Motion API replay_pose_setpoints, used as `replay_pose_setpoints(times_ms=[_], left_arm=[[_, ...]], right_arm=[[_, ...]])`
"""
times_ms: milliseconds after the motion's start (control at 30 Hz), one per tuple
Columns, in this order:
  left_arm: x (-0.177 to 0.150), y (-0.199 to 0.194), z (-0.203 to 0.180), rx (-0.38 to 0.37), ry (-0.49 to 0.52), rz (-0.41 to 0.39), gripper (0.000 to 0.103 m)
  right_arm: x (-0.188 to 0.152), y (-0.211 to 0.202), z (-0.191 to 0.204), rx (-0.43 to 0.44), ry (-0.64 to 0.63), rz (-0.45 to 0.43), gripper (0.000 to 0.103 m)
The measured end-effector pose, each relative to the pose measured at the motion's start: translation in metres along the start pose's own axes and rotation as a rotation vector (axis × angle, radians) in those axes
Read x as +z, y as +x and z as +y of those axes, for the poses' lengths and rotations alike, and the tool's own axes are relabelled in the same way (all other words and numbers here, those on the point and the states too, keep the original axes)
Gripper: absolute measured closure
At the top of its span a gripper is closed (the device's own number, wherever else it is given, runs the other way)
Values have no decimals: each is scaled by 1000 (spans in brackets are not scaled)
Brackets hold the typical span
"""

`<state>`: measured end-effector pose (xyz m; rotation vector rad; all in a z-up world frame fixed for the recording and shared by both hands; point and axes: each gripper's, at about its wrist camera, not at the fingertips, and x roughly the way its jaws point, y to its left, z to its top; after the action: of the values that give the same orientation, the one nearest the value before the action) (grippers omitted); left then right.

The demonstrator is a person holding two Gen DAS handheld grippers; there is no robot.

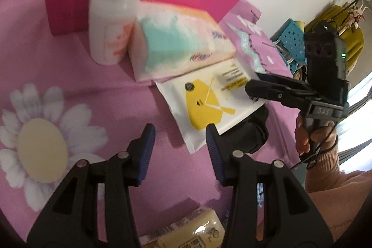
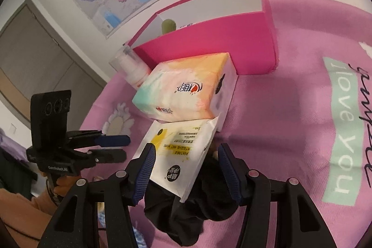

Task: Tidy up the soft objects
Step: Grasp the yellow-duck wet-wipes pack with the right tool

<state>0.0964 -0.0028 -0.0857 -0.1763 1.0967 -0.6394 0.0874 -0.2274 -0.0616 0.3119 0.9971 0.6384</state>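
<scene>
Right tongs spread wide, gripping nothing; jaws straddle the near end of the wet-wipes pack, not seen to touch it. Pack leans against the tissue pack, its near end propped on a black cloth bundle. Left tongs also wide open and empty, just short of the wipes pack's other side. Behind the tissue pack: white pump bottle, then pink box, open. All on pink printed cloth over the bench. Step in hand, by my reading: right tongs lining up to pick the wipes. Next calls for closing gently on the soft pack, then lifting toward the box.
</scene>
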Motion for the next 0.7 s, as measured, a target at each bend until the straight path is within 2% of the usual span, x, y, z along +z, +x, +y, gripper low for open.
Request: replay_pose_setpoints(times_ms=[167, 333, 567, 700], left_arm=[[1, 6, -4, -14, -4, 1, 56], [0, 4, -2, -21, -15, -5, 56], [1, 6, -7, -17, -1, -9, 51], [2, 7, -7, -16, 6, -11, 48]], right_arm=[[-2, 5, 12, -10, -55, 2, 64], [-4, 6, 19, -14, -84, -11, 64], [-7, 8, 16, 10, -87, -14, 66], [-7, 5, 11, 65, -53, -26, 68]])
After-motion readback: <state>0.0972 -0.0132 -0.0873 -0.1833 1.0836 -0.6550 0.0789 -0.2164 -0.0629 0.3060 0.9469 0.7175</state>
